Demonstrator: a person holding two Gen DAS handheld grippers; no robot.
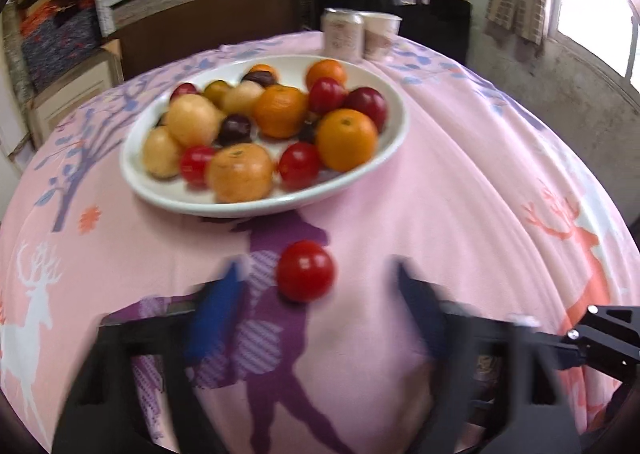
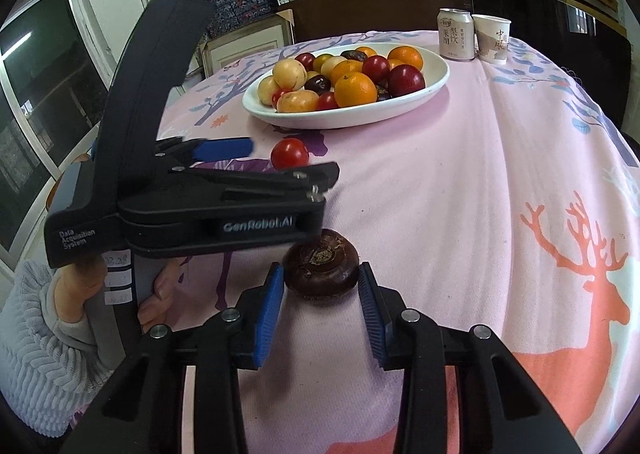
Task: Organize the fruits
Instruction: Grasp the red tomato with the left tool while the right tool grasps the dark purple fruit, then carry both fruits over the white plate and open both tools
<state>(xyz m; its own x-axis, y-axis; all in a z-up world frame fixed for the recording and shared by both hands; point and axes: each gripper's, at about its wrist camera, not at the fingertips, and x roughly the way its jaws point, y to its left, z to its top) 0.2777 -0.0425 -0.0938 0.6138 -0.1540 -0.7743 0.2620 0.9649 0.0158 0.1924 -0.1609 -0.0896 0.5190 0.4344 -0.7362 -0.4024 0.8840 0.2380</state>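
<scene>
Resting on the tablecloth point(image 2: 460, 182): one red tomato point(image 1: 306, 271), one dark chestnut point(image 2: 321, 268). Left gripper point(image 1: 316, 282) jaws spread wide around the tomato, not touching. Right gripper point(image 2: 321, 294) jaws apart, flanking the chestnut at lower centre. One fruit bowl point(image 2: 436, 84), can point(image 2: 455, 35), cup point(image 2: 493, 40) upper right.

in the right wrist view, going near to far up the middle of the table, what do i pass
right gripper with open jaws → dark brown water chestnut between them → loose red cherry tomato → white fruit plate → drink can beside the paper cup
</scene>
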